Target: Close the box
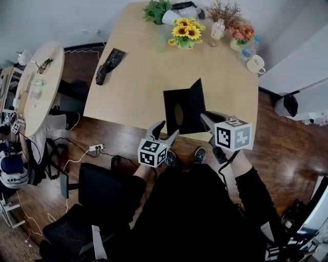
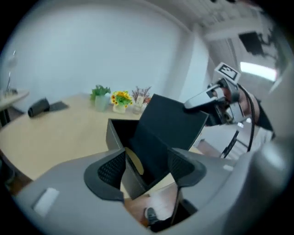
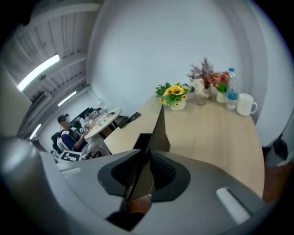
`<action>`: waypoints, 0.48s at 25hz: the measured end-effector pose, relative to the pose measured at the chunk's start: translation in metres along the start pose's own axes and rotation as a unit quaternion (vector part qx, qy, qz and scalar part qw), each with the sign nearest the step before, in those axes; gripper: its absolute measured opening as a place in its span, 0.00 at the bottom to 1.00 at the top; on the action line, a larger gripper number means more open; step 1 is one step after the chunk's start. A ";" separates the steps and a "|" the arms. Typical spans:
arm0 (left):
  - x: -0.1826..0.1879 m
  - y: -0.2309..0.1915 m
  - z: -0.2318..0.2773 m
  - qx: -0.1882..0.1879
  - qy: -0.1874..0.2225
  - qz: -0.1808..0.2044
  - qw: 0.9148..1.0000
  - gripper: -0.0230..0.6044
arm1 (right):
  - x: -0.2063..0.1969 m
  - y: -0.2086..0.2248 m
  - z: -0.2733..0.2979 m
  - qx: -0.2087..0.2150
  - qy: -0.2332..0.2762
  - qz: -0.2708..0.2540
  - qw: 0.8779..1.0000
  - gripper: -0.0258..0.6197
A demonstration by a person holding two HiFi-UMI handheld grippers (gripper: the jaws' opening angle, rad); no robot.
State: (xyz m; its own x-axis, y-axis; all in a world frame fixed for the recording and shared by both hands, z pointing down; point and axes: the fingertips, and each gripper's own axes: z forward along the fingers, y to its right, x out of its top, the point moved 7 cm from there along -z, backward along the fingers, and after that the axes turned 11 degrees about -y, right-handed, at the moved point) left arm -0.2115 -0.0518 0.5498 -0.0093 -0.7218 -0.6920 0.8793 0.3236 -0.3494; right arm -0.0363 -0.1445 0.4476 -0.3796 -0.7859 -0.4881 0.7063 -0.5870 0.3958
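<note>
- Black box (image 1: 176, 113) sits at the near edge of the tan table (image 1: 138, 82), right in front of the person and between the two grippers.
- The box is not closed. Its lid (image 1: 198, 100) stands up from the box's right side, tilted slightly over the opening.
- A pale oval patch (image 1: 178, 114) shows inside the box.
- Right gripper (image 1: 209, 117): jaws nearly together on the lid's free edge. In the right gripper view the thin panel runs straight between the pads, which sit against both faces.
- Left gripper (image 1: 167, 131): jaws wide apart and gripping nothing. It hangs just off the table edge at the box's near left corner. In the left gripper view that corner lines up between the pads, but neither pad touches it.
- Both grippers point forward and down toward the box.
- Far end of the table: sunflower bouquet (image 1: 185, 33), green plant (image 1: 156, 10), dried twigs (image 1: 225, 10), small red-flower pot (image 1: 241, 35), water bottle (image 1: 249, 48), white mug (image 1: 255, 64). All of it is well apart from the box.
- A dark object (image 1: 108, 65) lies near the table's left edge.
- On the wood floor: power strip (image 1: 96, 148) and a black office chair (image 1: 97, 189).
- A second, rounded table (image 1: 48, 77) stands at left with a seated person (image 1: 14, 169) beside it.
</note>
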 end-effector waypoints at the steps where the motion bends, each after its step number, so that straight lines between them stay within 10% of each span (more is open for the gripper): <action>1: -0.003 -0.001 0.001 -0.019 0.006 -0.033 0.999 0.46 | 0.002 -0.013 0.005 -0.006 -0.001 -0.025 1.000 0.15; 12: -0.025 -0.013 -0.024 -0.077 0.051 -0.124 0.988 0.43 | -0.004 -0.064 0.066 0.121 0.024 0.009 0.992 0.23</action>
State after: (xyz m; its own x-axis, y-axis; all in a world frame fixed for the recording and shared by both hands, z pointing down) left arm -0.2343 -0.0235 0.5568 -0.2698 -0.7276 -0.6307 0.7608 0.2404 -0.6028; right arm -0.1188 -0.1164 0.4758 -0.3358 -0.7894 -0.5139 0.5457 -0.6077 0.5769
